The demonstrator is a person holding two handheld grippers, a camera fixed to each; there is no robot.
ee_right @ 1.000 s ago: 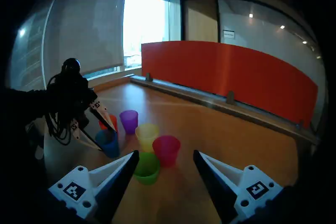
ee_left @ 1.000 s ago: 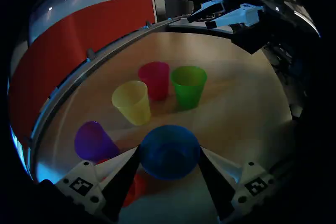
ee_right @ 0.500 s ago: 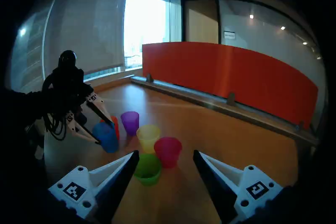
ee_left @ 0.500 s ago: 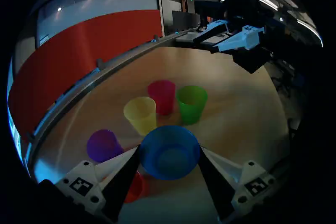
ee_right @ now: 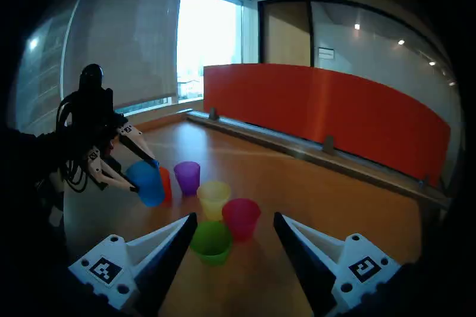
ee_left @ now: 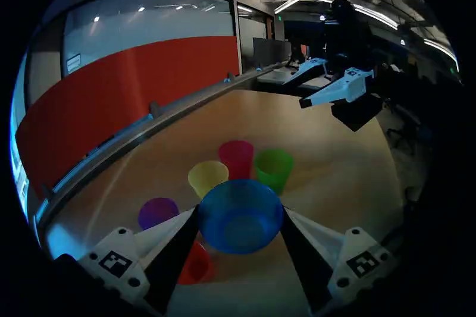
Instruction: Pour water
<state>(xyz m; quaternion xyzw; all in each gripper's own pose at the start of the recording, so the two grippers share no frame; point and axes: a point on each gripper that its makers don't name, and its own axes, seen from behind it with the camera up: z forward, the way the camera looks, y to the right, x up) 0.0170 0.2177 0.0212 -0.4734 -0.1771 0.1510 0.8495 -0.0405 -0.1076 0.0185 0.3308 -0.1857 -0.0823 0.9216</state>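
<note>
Left gripper (ee_left: 238, 213) pinches translucent blue plastic cup (ee_right: 146, 181) mid-wall, 9 o'clock from yellow plastic cup (ee_right: 213, 193) in right gripper view. Likely light, crushable: squeeze gently. Right gripper (ee_right: 235, 217) wide apart, empty.

No legible text, label or number anywhere.

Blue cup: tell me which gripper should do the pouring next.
Left. The left gripper holds the blue cup between its jaws, close to the yellow cup; the right gripper is open and empty.
</note>
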